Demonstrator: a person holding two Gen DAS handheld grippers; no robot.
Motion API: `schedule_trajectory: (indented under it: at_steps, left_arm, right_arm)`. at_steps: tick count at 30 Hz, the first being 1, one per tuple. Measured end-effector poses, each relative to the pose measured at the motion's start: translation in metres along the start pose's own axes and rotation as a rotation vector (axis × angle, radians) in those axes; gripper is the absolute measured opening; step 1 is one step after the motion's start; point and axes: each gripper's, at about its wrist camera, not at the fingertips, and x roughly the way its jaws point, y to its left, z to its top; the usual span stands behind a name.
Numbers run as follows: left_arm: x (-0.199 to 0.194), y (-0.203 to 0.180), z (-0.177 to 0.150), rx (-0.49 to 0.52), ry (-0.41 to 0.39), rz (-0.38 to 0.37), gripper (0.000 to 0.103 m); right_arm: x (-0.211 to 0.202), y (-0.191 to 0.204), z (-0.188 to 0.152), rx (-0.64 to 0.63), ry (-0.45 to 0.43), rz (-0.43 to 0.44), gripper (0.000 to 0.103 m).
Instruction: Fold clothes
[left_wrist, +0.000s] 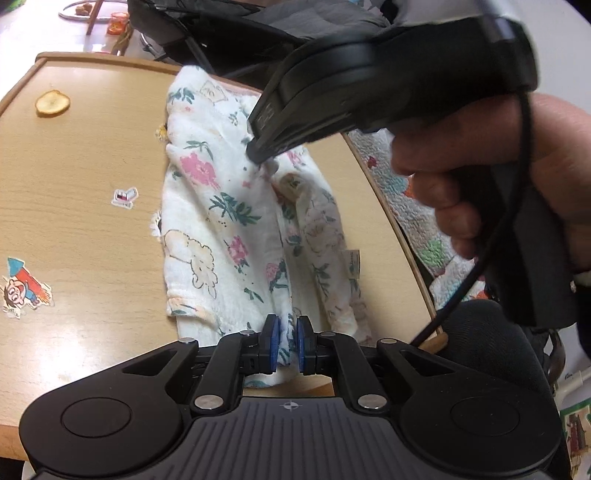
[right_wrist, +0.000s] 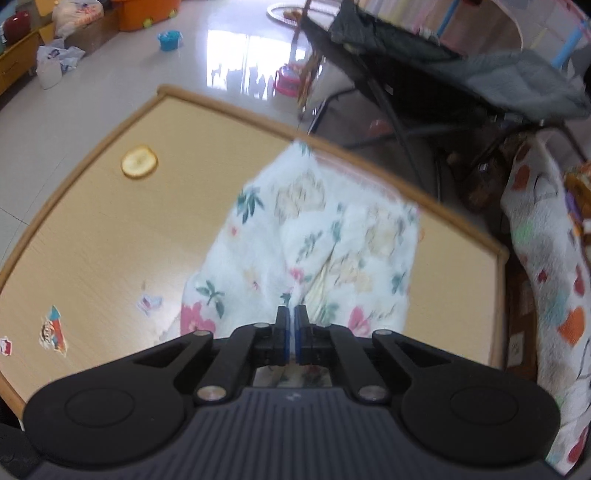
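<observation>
A light wooden table (left_wrist: 85, 221) with a raised rim fills most of both views. Beyond its far edge stands a dark folding chair frame (right_wrist: 388, 110) draped with grey fabric, and a quilted patchwork blanket (right_wrist: 546, 280) hangs just off the table's right side. On the right half of the table lies the floral garment (left_wrist: 221, 206), white with pink flowers and green leaves, bunched into folds; its long axis runs from the near edge to the far edge, where 1 end hangs slightly over the rim. The right gripper (left_wrist: 258, 155), held by a hand (left_wrist: 517, 177), comes down from the upper right and blocks the cloth's far right part; its jaws are pinched together on a fold mid-garment. The left gripper (left_wrist: 287, 338) is clamped on the near hem. Left of the garment the tabletop bears a round dried fruit slice (left_wrist: 52, 103) and 3 small cartoon stickers (left_wrist: 24, 290).
</observation>
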Motion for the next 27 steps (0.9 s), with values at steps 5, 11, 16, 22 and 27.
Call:
schedule_trajectory:
  at_steps: [5,11,16,22,27]
  left_arm:
    - [-0.004,0.002,-0.002,-0.012,-0.001,-0.004,0.011]
    - [-0.002,0.002,-0.001,-0.021,0.002,-0.013,0.011]
    - [0.003,0.001,0.0,-0.024,0.008,-0.019,0.011]
    - [0.006,0.004,-0.001,-0.037,0.016,-0.026,0.011]
    - [0.009,0.003,0.0,-0.031,0.023,-0.021,0.012]
  right_arm:
    - [-0.008,-0.022,0.002,0.124,-0.028,0.073,0.007]
    - [-0.027,-0.056,0.032,0.22,-0.102,0.061,0.012]
    - [0.003,-0.07,0.05,0.324,-0.077,0.127,0.012]
    - [0.034,-0.061,0.058,0.357,-0.02,0.114,0.014]
    - [0.041,-0.053,0.059,0.329,-0.009,0.049,0.027]
